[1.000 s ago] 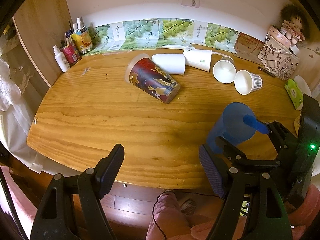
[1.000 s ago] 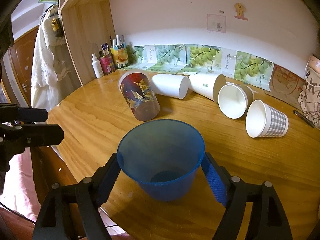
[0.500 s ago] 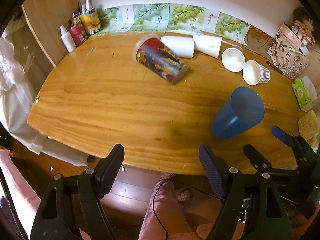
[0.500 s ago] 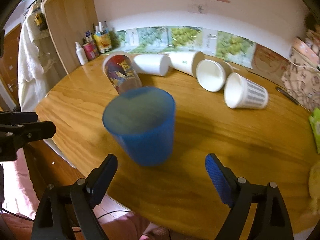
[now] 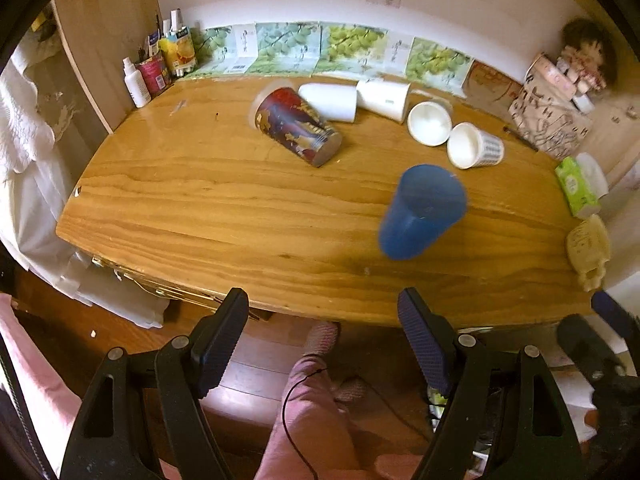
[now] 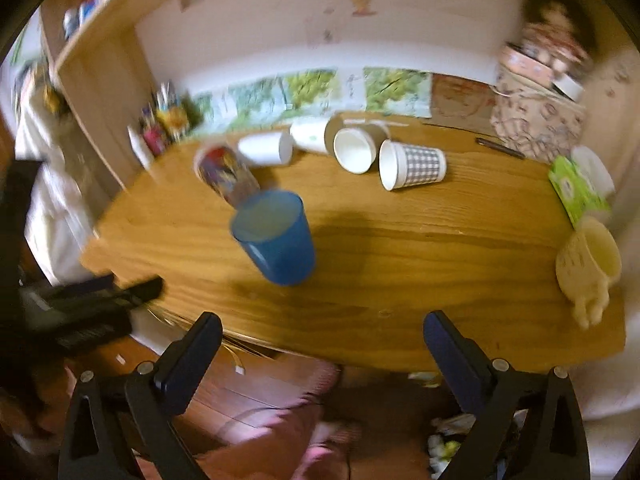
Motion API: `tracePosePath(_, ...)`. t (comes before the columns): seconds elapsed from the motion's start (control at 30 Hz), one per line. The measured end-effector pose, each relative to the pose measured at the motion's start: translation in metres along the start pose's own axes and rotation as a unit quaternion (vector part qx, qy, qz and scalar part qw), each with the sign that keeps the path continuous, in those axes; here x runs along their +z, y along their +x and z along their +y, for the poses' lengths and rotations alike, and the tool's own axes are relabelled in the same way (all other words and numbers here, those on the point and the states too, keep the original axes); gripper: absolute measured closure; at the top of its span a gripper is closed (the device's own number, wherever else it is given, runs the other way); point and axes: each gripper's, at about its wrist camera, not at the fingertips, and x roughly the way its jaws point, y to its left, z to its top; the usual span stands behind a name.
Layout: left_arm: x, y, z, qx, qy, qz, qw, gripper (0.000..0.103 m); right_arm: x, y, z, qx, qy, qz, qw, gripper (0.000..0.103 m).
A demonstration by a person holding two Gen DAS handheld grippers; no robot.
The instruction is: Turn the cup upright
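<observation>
A blue plastic cup stands upright on the wooden table, mouth up; it also shows in the right wrist view. Nothing holds it. My left gripper is open and empty, off the table's front edge over the floor. My right gripper is open and empty, also back past the front edge, well short of the blue cup. A red patterned cup lies on its side further back. Two white cups and two more paper cups lie on their sides behind it.
Bottles and tubes stand at the back left corner. A patterned bag with a doll, a green tissue pack and a cream mug sit at the right. A pen lies near the bag. My legs and the floor are below.
My right gripper opened, let go of the blue cup standing upright, and pulled back off the table. My left gripper also drew back. The right view is motion-blurred.
</observation>
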Motion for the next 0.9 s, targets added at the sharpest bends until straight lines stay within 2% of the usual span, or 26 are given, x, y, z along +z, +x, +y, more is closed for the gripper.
tracePosePath(0.13,-0.004,-0.027,-0.007,0.000,0.010,-0.030,0.9995,0.023,-0.004,-0.029,-0.001,0.016,0.039,-0.005,0.999,0.002)
tracePosePath(0.37,-0.007,-0.070,-0.014,0.000,0.019,-0.091,0.9957,0.023,-0.018,-0.062,0.009,0.006,0.031,-0.018,0.999,0.002)
tracePosePath(0.47,-0.008,-0.084,-0.016,0.004,0.018,-0.122,0.9924,0.023,-0.020,-0.078,0.011,-0.006,0.027,-0.050,0.998,0.002)
tracePosePath(0.63,-0.012,-0.106,-0.015,0.017,0.004,-0.182,0.9831,0.014,-0.021,-0.096,0.015,-0.033,0.015,-0.105,0.994,0.002)
tracePosePath(0.73,-0.017,-0.113,-0.017,0.020,0.001,-0.205,0.9786,0.005,-0.021,-0.099,0.015,-0.038,0.007,-0.116,0.993,0.002)
tracePosePath(0.9,-0.026,-0.121,-0.025,0.032,0.012,-0.237,0.9710,0.001,-0.025,-0.104,0.011,-0.050,0.007,-0.134,0.990,0.000)
